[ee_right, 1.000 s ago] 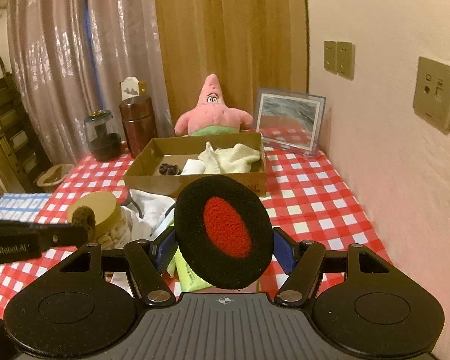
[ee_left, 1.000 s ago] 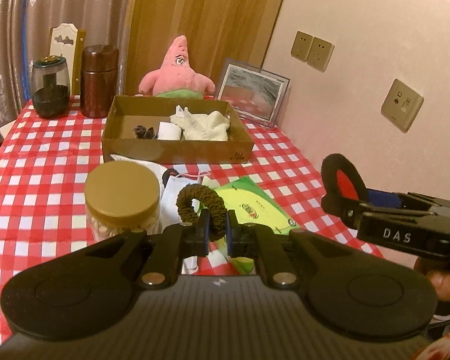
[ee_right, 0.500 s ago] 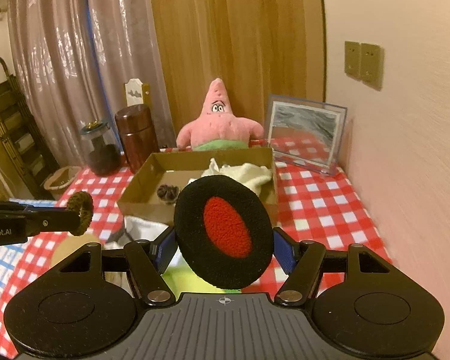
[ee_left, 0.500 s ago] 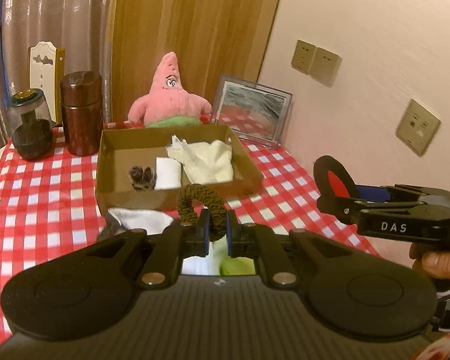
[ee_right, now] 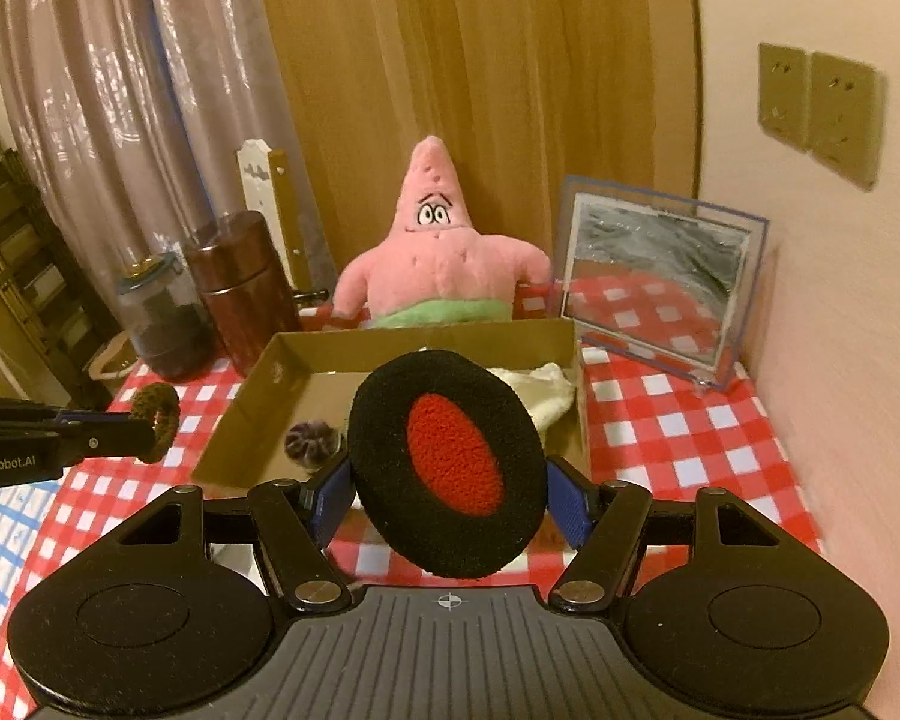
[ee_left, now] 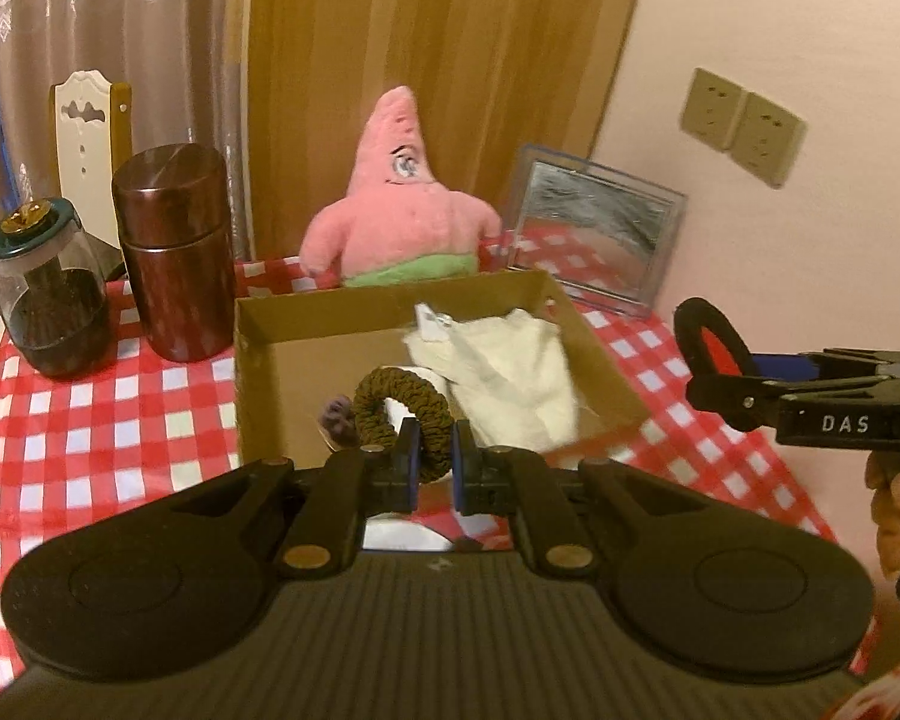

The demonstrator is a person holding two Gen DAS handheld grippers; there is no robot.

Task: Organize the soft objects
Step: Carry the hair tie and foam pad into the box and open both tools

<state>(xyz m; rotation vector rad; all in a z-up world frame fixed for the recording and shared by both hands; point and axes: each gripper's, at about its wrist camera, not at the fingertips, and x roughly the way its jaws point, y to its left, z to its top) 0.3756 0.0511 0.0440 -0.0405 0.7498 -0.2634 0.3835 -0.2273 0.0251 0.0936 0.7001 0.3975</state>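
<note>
My left gripper (ee_left: pixel 431 456) is shut on a dark olive scrunchie (ee_left: pixel 399 405) and holds it over the near edge of the cardboard box (ee_left: pixel 252 360). My right gripper (ee_right: pixel 450 498) is shut on a black ear pad with a red centre (ee_right: pixel 447 459), just in front of the box (ee_right: pixel 240 414). The box holds a cream cloth (ee_left: pixel 510 366), a white roll mostly hidden behind the scrunchie, and a dark purple scrunchie (ee_right: pixel 309 441). Each gripper shows in the other's view: the right (ee_left: pixel 714 354), the left (ee_right: pixel 156 414).
A pink star plush (ee_left: pixel 399 204) sits behind the box. A brown canister (ee_left: pixel 174 252) and a glass jar (ee_left: pixel 45 294) stand to the left. A framed mirror (ee_left: pixel 594 240) leans on the wall at right. The table has a red checked cloth (ee_left: pixel 90 420).
Both grippers have moved forward toward the box with their objects still held. The box and plush now look closer, and the lidded jar and green packet have left view.
</note>
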